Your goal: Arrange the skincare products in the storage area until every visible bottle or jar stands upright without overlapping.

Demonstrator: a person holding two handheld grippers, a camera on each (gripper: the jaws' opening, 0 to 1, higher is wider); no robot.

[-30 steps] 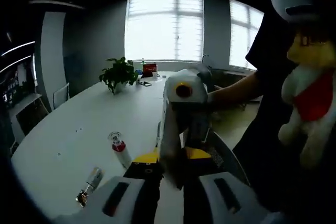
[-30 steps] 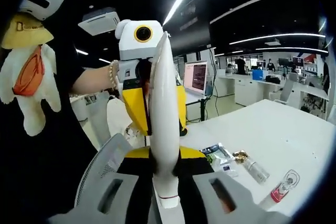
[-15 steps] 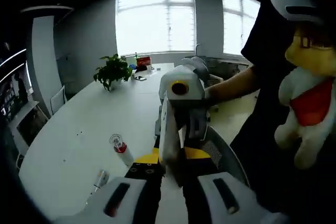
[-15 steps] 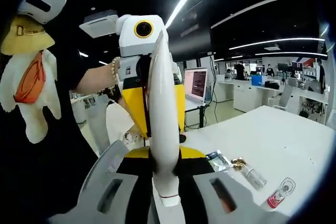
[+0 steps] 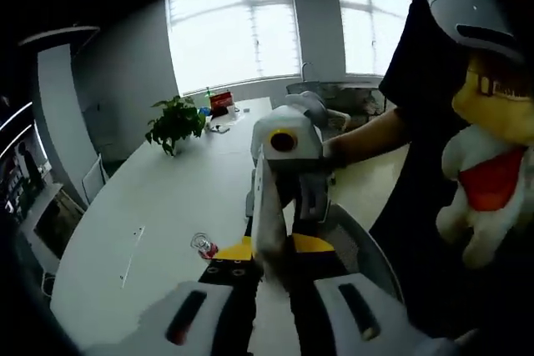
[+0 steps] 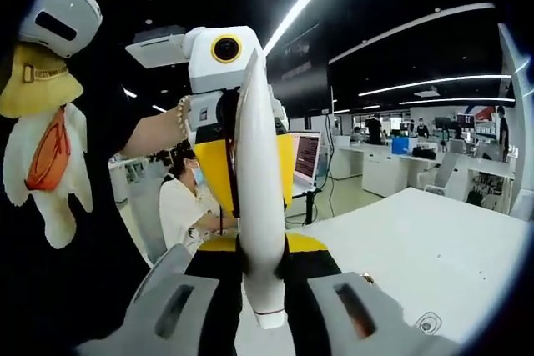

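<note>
Left gripper view: your left tool [image 5: 269, 268] is clamped on one end of a long white tube [image 5: 265, 214], and your right tool [image 5: 288, 143] faces it from the far end. Right gripper view confirms this: your right tool [image 6: 260, 289] is closed on the capped end of the white tube [image 6: 257, 189], with your left tool [image 6: 221, 64] meeting it head-on. Both tools hold the same item, well above the worktop [image 5: 167, 198], and the tube's long axis runs from one tool straight to the other.

Below and left of your left tool, a small red-and-clear bottle [image 5: 203, 246] lies on the worktop. A potted plant [image 5: 173, 121] stands far off near the windows.

Judgement: the tube lies lengthwise between the tools, so one tool must let go before it can be turned and stood upright. The left tool is nearer the worktop items.
</note>
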